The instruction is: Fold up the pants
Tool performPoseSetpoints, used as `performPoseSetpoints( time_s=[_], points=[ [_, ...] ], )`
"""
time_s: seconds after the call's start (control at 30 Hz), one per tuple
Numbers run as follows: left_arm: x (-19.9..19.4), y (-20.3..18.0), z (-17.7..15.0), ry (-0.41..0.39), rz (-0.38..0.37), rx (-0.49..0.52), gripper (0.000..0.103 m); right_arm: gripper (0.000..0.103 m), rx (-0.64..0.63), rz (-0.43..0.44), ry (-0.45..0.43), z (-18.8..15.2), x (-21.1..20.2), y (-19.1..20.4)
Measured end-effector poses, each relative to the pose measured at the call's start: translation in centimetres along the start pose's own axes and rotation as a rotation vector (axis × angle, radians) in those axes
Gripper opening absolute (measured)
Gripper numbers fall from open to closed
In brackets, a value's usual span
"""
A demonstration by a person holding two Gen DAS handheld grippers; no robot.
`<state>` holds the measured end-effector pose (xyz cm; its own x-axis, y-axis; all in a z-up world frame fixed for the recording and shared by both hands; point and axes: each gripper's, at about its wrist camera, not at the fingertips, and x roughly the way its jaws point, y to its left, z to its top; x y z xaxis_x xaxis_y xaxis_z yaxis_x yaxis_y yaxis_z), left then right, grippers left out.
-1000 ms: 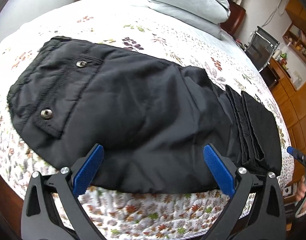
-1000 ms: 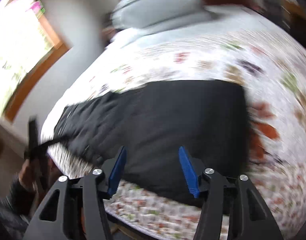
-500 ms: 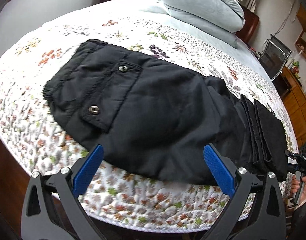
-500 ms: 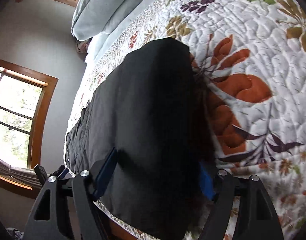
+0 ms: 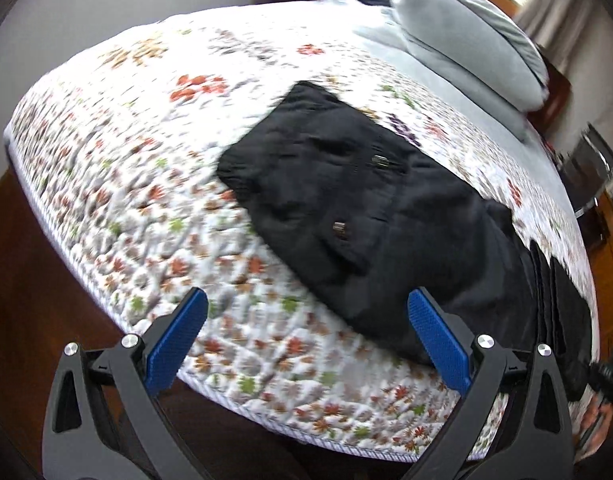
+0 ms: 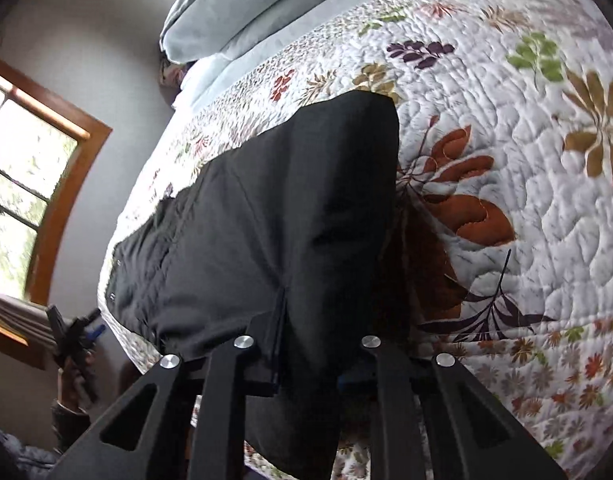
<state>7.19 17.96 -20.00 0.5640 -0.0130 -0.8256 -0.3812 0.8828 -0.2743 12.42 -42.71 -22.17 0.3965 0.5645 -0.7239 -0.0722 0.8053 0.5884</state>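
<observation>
Black folded fabric pants stretch lengthwise away from right gripper, clamped on their near end; left gripper, jaws apart, hovers off their waist end.

Right gripper fingertips buried under black pants fabric; only a sliver of blue pad visible, closure not discernible. Quilt beneath the pants concealed. Pants hem end cut off by the bottom edge in right wrist view. Left wrist view smeared by motion blur: floral print on quilt indistinct, snap buttons on pants streaked. Folded leg end near the quilt's right edge partly masked by left gripper finger. Other handheld device at right border cropped and blurred.
</observation>
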Motion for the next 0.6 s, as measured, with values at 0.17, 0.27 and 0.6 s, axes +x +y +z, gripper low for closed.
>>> performPoseSetpoints(
  time_s=[0.17,0.27,0.6],
  points=[
    [0.9,2.5,1.0,0.004,0.005,-0.094,0.100,0.037,0.001,-0.052,0.001,-0.4,-0.6,-0.2],
    [1.9,3.1,1.8,0.016,-0.036,-0.155,0.100,0.038,0.008,-0.064,-0.017,-1.2,-1.9,-0.2],
    [5.9,4.6,3.3,0.072,-0.182,-0.387,0.100,0.038,0.016,-0.102,-0.117,-1.6,-5.7,-0.2]
  ],
)
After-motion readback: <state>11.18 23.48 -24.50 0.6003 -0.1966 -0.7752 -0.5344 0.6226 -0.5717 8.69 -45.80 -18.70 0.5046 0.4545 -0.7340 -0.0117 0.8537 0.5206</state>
